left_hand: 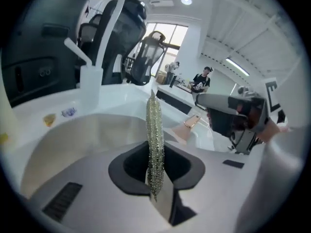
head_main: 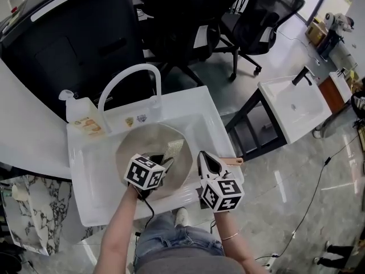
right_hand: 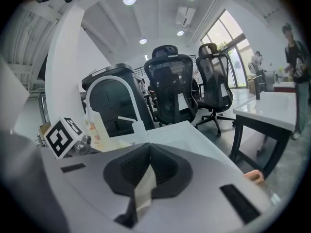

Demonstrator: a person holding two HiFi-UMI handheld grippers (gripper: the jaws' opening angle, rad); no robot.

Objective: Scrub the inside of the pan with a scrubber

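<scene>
A round, pale, matte-looking pan (head_main: 137, 144) sits in the glossy white rectangular sink (head_main: 85, 181). The left gripper (head_main: 165, 163) pinches a flat, glittery silver mesh scrubber (head_main: 174, 148) over the pan's inside, perhaps touching it. The right gripper (head_main: 203, 158) is beside the rim, its jaws closed together on nothing.

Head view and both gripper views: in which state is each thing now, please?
Left gripper: shut on the scrubber.
Scrubber: clamped edge-on, over the pan.
Right gripper: shut, nothing between its jaws.
Pan: in the sink, open side up.
Tap: no water running.
</scene>
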